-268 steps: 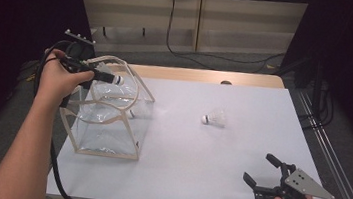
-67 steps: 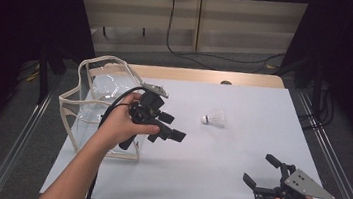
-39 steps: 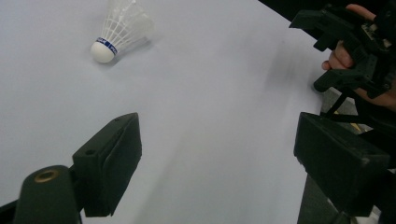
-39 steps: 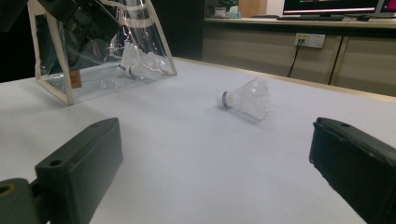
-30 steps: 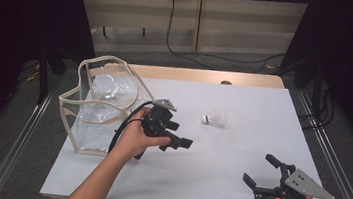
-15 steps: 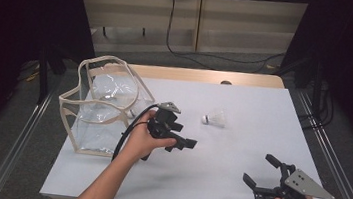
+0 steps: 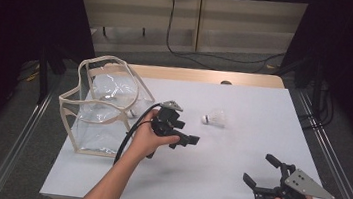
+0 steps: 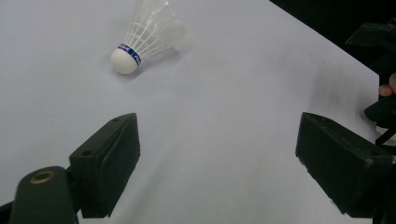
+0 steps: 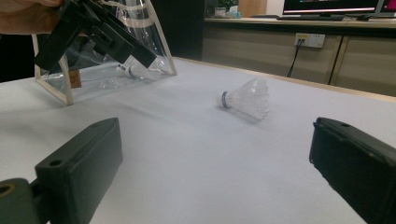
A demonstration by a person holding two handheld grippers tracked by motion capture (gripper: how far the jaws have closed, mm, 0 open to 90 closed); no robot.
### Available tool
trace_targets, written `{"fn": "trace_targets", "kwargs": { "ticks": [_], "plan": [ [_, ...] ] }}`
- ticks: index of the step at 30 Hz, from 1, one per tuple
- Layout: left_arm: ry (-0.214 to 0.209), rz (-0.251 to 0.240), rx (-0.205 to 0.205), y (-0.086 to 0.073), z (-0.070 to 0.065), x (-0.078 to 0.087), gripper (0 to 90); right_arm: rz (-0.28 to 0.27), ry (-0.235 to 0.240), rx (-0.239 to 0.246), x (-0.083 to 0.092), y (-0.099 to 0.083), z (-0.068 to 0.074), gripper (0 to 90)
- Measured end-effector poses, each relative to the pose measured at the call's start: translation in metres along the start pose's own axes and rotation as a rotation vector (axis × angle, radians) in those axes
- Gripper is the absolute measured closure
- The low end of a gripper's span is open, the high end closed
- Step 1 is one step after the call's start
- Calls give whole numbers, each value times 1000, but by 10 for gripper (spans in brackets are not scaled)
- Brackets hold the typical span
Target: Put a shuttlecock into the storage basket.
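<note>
A white shuttlecock [image 7: 214, 118] with a blue band lies on its side on the white table [image 7: 238, 162]; it is the shuttlecock [image 8: 145, 33] in the left gripper view and the shuttlecock [image 9: 245, 99] in the right gripper view. My left gripper [image 7: 187, 142] hovers left of it and a little nearer, jaws open and empty. A clear bag [image 7: 101, 106] with a beige frame stands at the table's left, with another shuttlecock [image 9: 135, 70] inside. My right gripper [image 7: 263, 171] rests open and empty near the front right corner.
A black cable trails from the left gripper along the forearm. A wooden strip [image 7: 207, 77] runs along the table's far edge. Metal rails [image 7: 331, 157] flank the table. A monitor and wall socket [image 9: 309, 39] stand far behind.
My left gripper has moved right and toward the front, away from the bag and lower, closer to the shuttlecock. The right gripper has stayed still.
</note>
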State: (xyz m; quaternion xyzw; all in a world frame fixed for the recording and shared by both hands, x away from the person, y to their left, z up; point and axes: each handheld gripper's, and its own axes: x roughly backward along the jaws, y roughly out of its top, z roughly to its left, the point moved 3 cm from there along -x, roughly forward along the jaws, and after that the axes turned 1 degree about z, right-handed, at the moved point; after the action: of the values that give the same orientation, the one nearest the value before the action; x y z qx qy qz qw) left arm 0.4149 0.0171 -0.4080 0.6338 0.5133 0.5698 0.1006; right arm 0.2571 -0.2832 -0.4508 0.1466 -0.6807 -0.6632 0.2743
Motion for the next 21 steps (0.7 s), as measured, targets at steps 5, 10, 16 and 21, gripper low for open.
{"fn": "trace_targets", "kwargs": {
  "ticks": [5, 10, 16, 21],
  "plan": [
    [-3, -11, 13, 1, 3, -2, 138, 0, 0, -1, 0, 0, 0, 24],
    [0, -20, 20, 2, 6, -7, 137, -1, 0, 1, -1, 0, 0, 24],
    [11, -29, 29, 2, 12, -12, 137, -2, 1, -1, 0, 0, 0, 24],
    [14, -36, 40, 2, 15, -17, 137, -1, 1, 1, -1, 0, 0, 24]
  ]
}}
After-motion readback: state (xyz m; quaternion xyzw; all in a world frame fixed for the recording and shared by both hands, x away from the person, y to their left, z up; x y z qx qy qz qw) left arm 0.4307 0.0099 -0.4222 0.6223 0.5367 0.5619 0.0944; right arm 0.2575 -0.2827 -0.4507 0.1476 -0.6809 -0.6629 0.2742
